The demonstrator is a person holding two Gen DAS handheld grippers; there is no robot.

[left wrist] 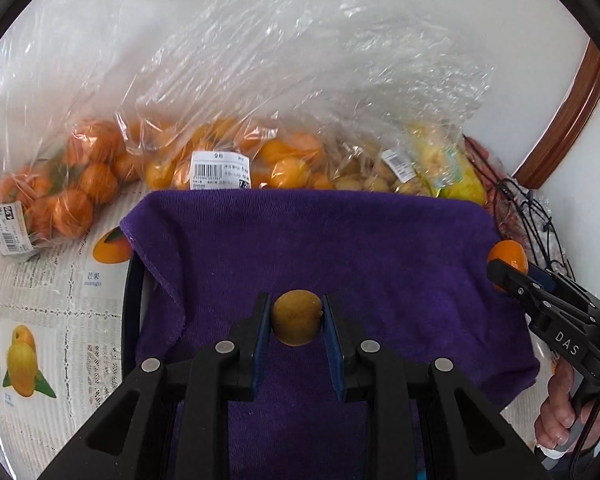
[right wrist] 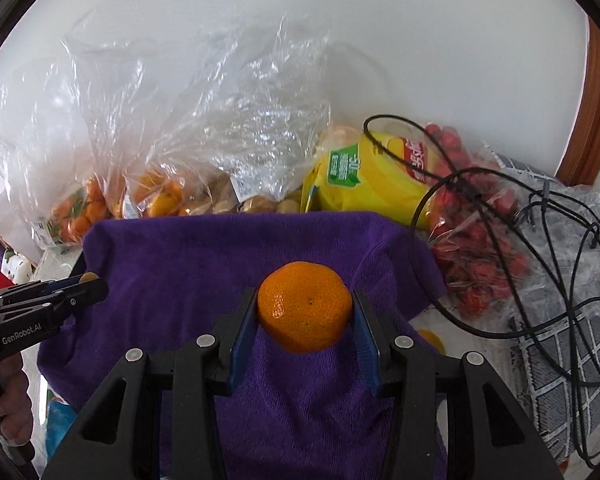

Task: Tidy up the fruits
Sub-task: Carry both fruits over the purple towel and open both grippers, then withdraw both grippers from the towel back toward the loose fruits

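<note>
The left gripper (left wrist: 296,322) had its blue-padded fingers (left wrist: 261,340) closed on a small round yellow-brown fruit (left wrist: 297,322), held above the near middle of a purple terry towel (left wrist: 340,248). The right gripper (right wrist: 305,307) pinched a round orange mandarin (right wrist: 305,306) between its fingers (right wrist: 365,340), also over that towel. In the left wrist view the right gripper appeared at the right edge of the towel with the mandarin at its tip, and a person's hand (left wrist: 560,408) gripped its handle.

The towel was draped over something with a dark rim (left wrist: 130,292) showing at its left side; what lay beneath could not be told. Beyond the far edge of the towel a row of clear plastic bags stood against a white wall (right wrist: 420,40): a bag of leafy orange mandarins (left wrist: 72,184) at far left, a labelled bag of small orange fruits (left wrist: 228,160) next, then a bag of pale yellow-brown fruits (left wrist: 364,168). To their right lay a yellow snack packet (right wrist: 372,176), touching a bag of small red fruits (right wrist: 476,248). Tangled black cables (right wrist: 560,280) looped over the packet and the red fruits on the right. The counter wore a printed cloth with mango pictures (left wrist: 60,300), visible left of the towel.
</note>
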